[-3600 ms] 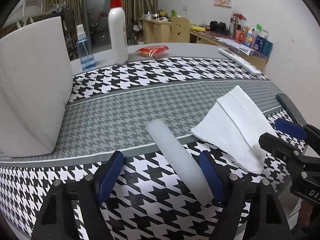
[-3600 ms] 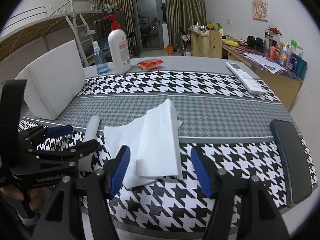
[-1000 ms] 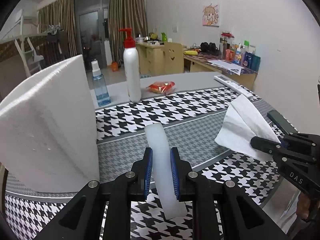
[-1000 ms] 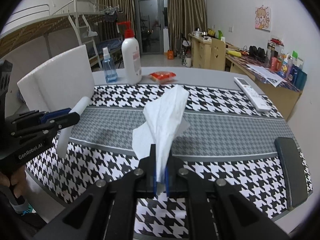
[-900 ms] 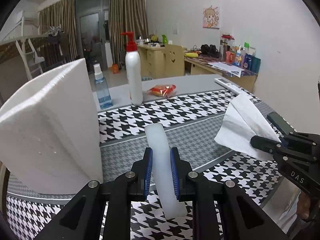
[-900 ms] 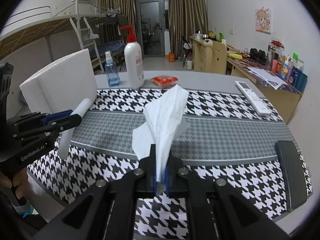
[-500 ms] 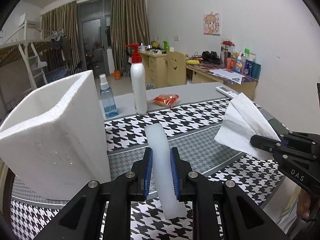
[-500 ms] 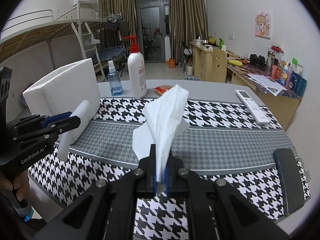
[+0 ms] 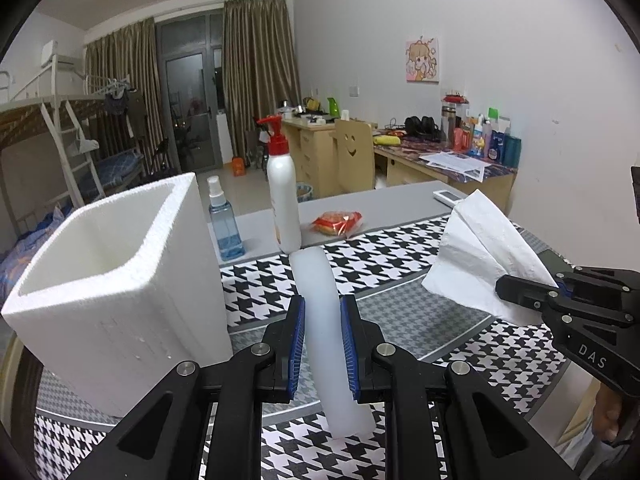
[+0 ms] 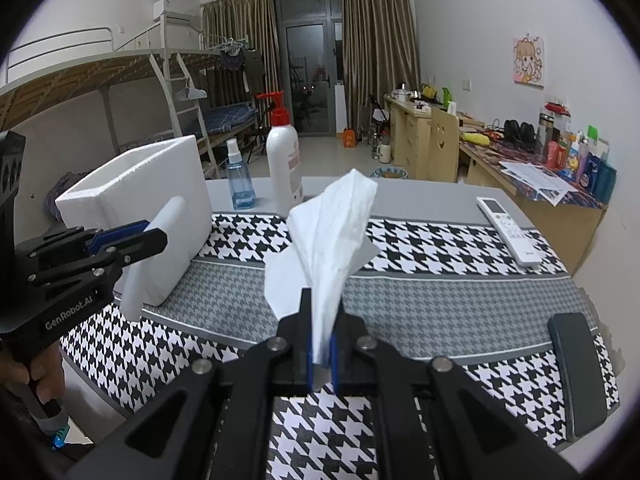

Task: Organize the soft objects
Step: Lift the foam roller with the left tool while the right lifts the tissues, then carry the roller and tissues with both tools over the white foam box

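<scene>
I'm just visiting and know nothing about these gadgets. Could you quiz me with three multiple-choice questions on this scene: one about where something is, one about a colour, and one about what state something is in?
1. Where does the blue spray bottle stand?
A. Between the foam box and the white pump bottle
B. Inside the foam box
C. On the remote control

2. What colour is the pump bottle's top?
A. Green
B. Red
C. Yellow

3. What is the right gripper doing?
A. Open and empty
B. Shut on the spray bottle
C. Shut on a white tissue, lifted off the table

Answers:
1 A, the right wrist view shows it in the gap between box and pump bottle.
2 B, the pump head is plainly red in both views.
3 C, its jaws pinch the tissue's lower end, and the tissue hangs clear above the cloth.
</scene>
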Demonstrator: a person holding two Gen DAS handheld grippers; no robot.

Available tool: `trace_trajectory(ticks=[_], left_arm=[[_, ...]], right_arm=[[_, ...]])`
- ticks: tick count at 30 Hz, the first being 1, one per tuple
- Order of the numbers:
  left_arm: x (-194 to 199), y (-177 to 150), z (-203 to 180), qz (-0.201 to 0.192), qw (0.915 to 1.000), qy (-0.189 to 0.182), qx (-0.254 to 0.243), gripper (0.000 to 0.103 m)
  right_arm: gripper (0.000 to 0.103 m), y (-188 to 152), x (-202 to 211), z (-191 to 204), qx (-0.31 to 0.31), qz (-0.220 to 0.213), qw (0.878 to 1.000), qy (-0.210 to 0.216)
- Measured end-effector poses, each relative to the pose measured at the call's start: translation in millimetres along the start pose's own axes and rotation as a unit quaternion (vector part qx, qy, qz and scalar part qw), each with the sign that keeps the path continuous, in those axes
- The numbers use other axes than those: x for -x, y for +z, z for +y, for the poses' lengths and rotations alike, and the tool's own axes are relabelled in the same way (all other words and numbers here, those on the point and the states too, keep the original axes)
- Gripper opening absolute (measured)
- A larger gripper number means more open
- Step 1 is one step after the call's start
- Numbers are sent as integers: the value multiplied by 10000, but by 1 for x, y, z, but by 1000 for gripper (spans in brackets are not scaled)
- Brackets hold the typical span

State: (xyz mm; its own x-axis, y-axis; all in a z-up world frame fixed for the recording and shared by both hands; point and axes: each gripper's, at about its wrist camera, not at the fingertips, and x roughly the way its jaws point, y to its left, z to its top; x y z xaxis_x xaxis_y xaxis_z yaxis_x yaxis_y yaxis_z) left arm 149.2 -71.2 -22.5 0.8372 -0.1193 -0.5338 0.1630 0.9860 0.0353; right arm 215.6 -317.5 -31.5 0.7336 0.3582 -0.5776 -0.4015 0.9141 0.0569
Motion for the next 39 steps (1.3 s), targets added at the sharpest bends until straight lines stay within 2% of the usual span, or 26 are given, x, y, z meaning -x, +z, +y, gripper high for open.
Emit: trace_trajectory(ticks=[16,39], left_arm=[[4,13,12,-233,9993,296,72,19],[15,36,20,-590,9976,361,0,19]], right_arm=[[9,18,0,1,54,-233,9995,204],[9,49,12,9,10,-624,9979,174]])
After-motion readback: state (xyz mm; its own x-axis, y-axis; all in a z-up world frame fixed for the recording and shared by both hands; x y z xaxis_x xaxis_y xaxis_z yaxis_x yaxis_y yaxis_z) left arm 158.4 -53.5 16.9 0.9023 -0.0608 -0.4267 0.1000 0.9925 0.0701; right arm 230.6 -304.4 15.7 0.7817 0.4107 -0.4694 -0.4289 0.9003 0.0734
